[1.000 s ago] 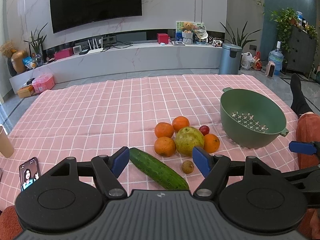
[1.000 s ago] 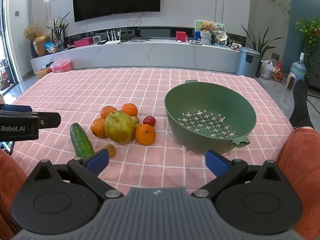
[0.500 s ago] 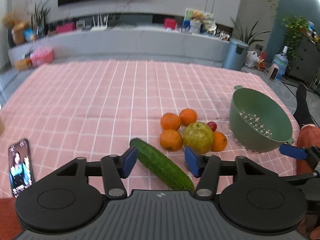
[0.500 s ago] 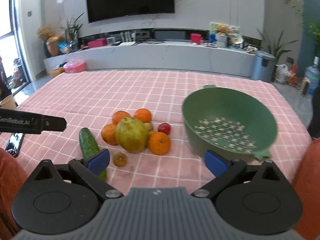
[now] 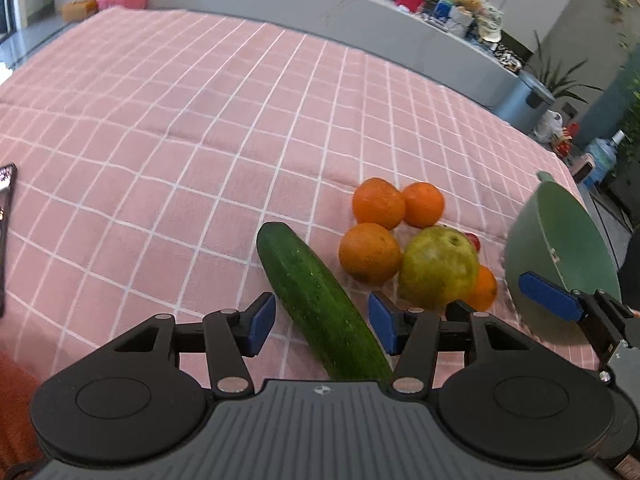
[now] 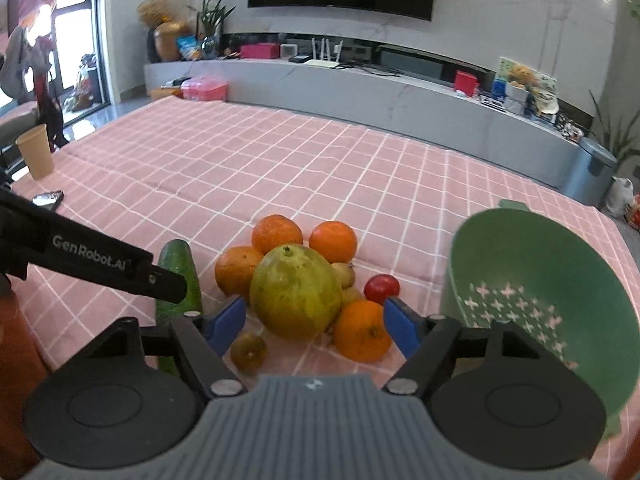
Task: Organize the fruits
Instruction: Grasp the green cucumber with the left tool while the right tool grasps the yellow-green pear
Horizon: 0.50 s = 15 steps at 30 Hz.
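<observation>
Grippers down on the fruit pile, nothing grasped yet.
Left to right: left gripper (image 5: 322, 322) has dropped from a higher hover and narrowed to about half open, its pads straddling the cucumber (image 5: 316, 304) without touching it; right gripper (image 6: 314, 322) has also come in low, jaws closing from wide, the big green-yellow fruit (image 6: 295, 291) and an orange (image 6: 362, 336) between them but not pinched. Green colander (image 6: 532, 280) sits empty just right of the pile on the pink checked cloth (image 6: 280, 160). Likely two pickups starting; nothing sorted so far.
</observation>
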{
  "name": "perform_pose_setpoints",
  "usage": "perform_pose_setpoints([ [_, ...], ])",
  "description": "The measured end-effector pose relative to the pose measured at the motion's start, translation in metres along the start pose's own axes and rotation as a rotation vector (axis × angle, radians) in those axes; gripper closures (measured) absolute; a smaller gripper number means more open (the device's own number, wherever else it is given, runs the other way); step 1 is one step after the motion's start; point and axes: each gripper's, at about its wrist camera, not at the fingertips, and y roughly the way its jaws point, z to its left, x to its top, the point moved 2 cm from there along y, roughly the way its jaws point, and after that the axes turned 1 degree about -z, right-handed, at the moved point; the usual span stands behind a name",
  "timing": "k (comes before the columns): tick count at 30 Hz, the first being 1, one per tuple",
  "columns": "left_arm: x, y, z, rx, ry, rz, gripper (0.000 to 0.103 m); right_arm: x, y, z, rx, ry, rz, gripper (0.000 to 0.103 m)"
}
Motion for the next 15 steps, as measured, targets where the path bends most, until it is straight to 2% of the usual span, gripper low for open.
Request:
perform_pose_setpoints([
  [9, 0.006, 0.019, 0.0, 0.015, -0.027, 0.057, 0.04, 0.005, 0.028, 0.008, 0.03, -0.06, -0.004, 0.032],
  [15, 0.008, 0.028, 0.002, 0.029, -0.064, 0.074, 0.04, 0.004, 0.034, 0.015, 0.026, -0.09, -0.005, 0.039],
])
